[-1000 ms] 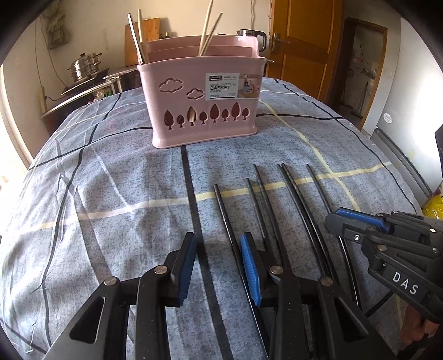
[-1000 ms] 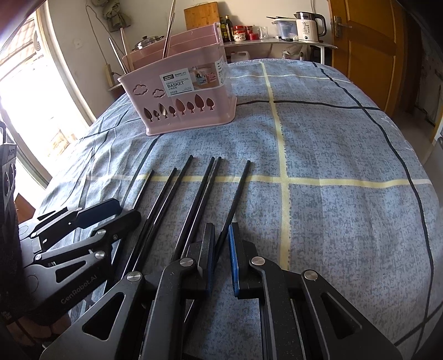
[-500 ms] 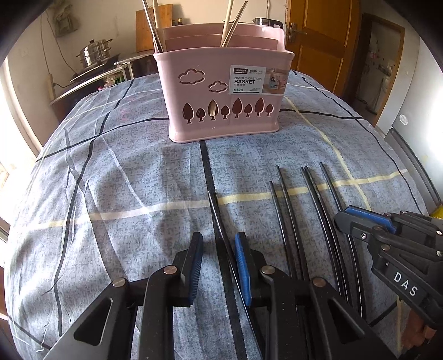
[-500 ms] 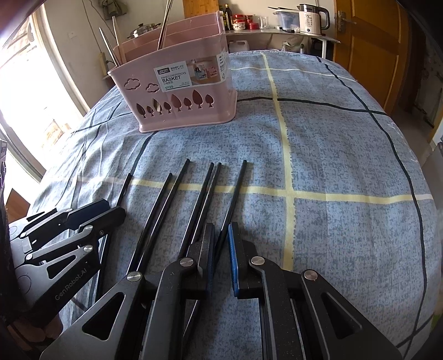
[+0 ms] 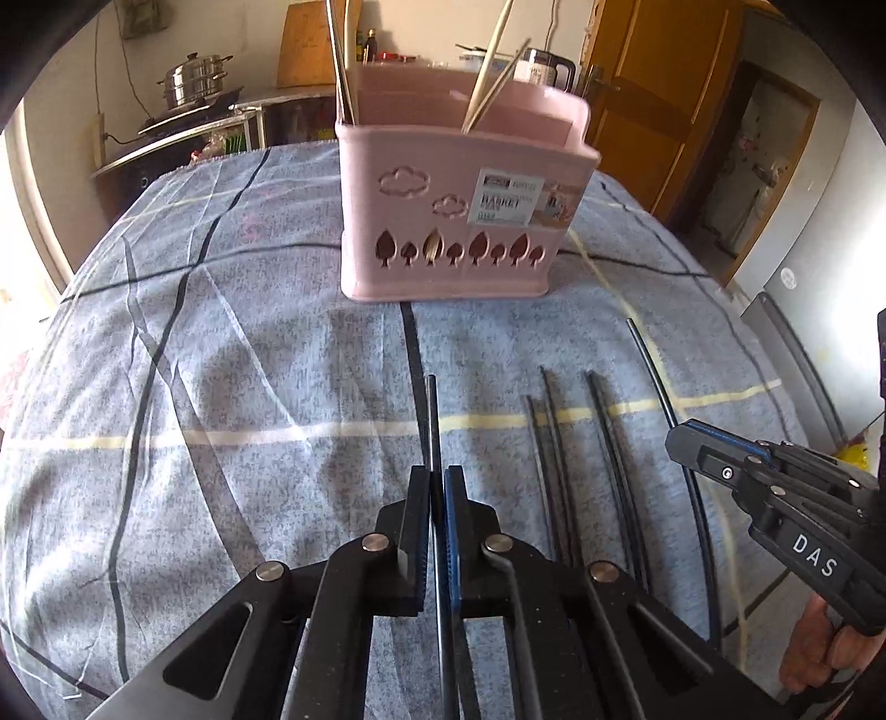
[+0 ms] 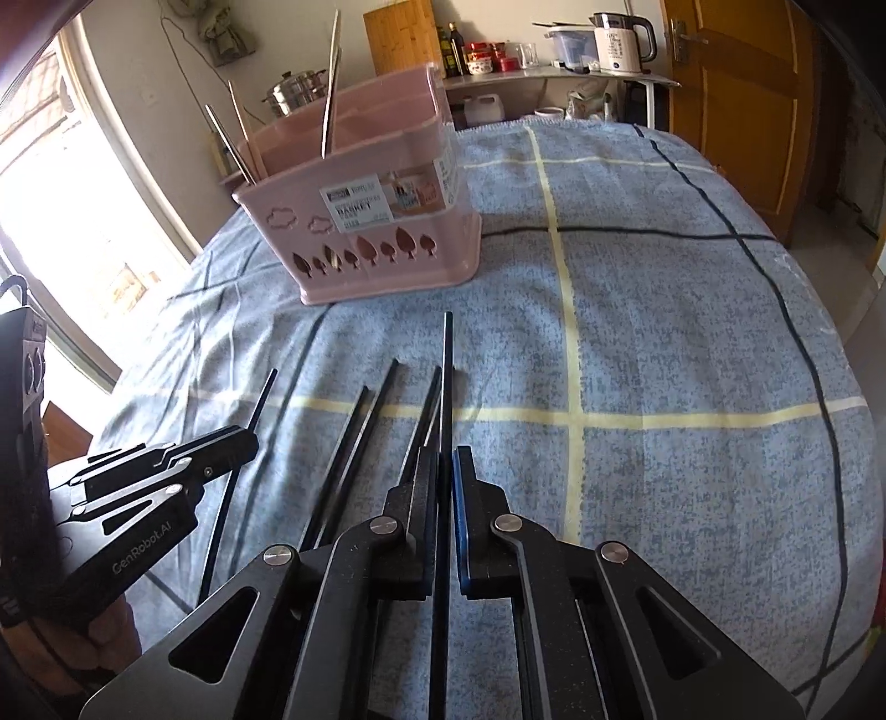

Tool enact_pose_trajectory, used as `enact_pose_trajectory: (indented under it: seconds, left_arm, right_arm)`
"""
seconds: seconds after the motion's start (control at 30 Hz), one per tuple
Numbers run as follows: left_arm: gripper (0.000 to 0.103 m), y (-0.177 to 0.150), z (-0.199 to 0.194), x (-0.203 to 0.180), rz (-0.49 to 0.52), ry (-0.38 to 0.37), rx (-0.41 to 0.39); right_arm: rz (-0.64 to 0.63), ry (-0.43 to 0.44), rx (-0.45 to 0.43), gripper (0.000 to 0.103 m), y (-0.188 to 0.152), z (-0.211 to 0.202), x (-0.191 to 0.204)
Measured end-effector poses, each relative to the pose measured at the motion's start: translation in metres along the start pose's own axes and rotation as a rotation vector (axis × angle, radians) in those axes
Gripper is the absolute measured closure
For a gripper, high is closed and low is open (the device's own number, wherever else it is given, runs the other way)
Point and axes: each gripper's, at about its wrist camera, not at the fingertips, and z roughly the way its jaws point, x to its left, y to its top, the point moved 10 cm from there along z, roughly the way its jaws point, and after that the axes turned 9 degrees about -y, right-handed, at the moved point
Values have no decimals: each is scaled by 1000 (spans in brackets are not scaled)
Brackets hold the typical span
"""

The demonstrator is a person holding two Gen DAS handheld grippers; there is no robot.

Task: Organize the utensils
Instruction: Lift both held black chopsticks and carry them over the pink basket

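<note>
Left tongs: the jaws have just been closing and are now narrow, clamped on one black chopstick that runs out ahead between the pads, its tip over the yellow stripe.
Right tongs: jaws have just been closing too, now pinched tight on another black chopstick, tip pointing toward the basket and raised over the others.
Loose chopsticks: black ones lie on the cloth between the two tongs, roughly side by side, tips toward the basket.
Basket: pink, with cloud and tree cut-outs and a label, upright on the cloth beyond the chopsticks, well apart from both tongs.
In the basket: pale chopsticks lean in one compartment, metal ones stand at the far left.
Cloth: blue, with dark and yellow lines, covering the whole surface.
Hands: fingers show under each handle at the frame edges.
Background: steel pot, kettle, wooden door.
</note>
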Motion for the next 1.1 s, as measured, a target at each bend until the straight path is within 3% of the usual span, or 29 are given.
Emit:
enact_pose_trajectory:
  seconds: [0.3, 0.8, 1.1]
  left_arm:
    - [99, 39, -43, -10, 44, -37, -98]
    - [99, 103, -104, -24, 106, -60, -257]
    - [99, 100, -120, -23, 93, -78, -287]
  right_arm:
    - [12, 43, -80, 98, 29, -30, 1]
    - [10, 32, -261, 98, 86, -84, -8]
    - [13, 29, -286, 98, 83, -96, -12]
